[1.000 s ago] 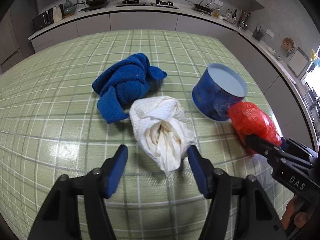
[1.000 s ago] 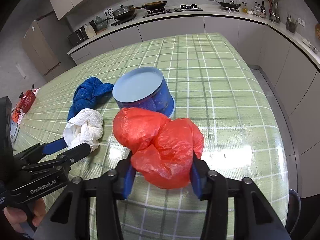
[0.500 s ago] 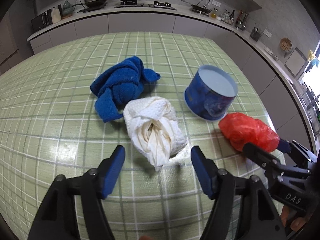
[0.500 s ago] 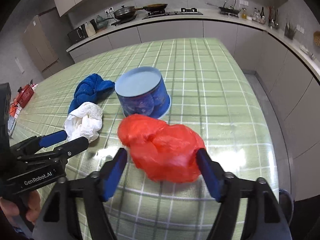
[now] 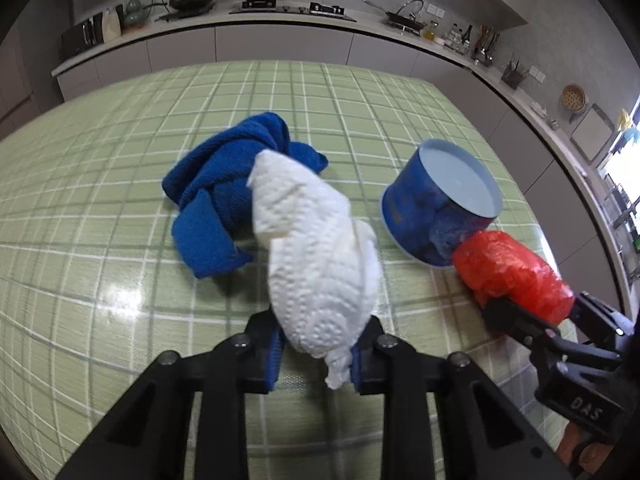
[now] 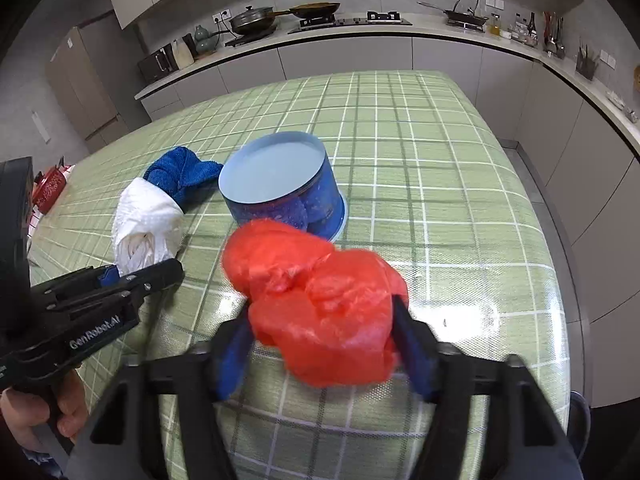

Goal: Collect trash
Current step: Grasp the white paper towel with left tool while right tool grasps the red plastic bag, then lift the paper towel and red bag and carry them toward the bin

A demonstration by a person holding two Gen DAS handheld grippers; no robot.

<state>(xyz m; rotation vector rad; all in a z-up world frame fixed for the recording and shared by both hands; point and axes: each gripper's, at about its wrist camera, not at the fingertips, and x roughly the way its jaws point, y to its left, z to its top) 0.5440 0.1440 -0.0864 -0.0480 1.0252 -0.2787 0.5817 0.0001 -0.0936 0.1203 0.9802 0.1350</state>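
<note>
A crumpled white paper towel (image 5: 316, 248) is pinched at its lower end by my left gripper (image 5: 316, 344), which is shut on it; the wad stands up off the green checked table (image 5: 100, 208). A crumpled red plastic bag (image 6: 320, 300) sits between the blue pads of my right gripper (image 6: 324, 352), whose jaws are closing, and both pads touch the bag's sides. In the left wrist view the red bag (image 5: 512, 272) and right gripper (image 5: 536, 316) lie at the right. The right wrist view has the towel (image 6: 144, 224) and left gripper (image 6: 140, 272) at the left.
An upturned blue round tub (image 5: 460, 176) stands just behind the red bag. A bunched blue cloth (image 5: 216, 188) lies behind the paper towel. The table's right edge (image 6: 560, 280) drops off close by. Kitchen counters with pans run along the back.
My left gripper's jaws, wide on either side of the paper towel before, have shut on it and raised it. The right jaws opened off the red bag, then came back in against it.
</note>
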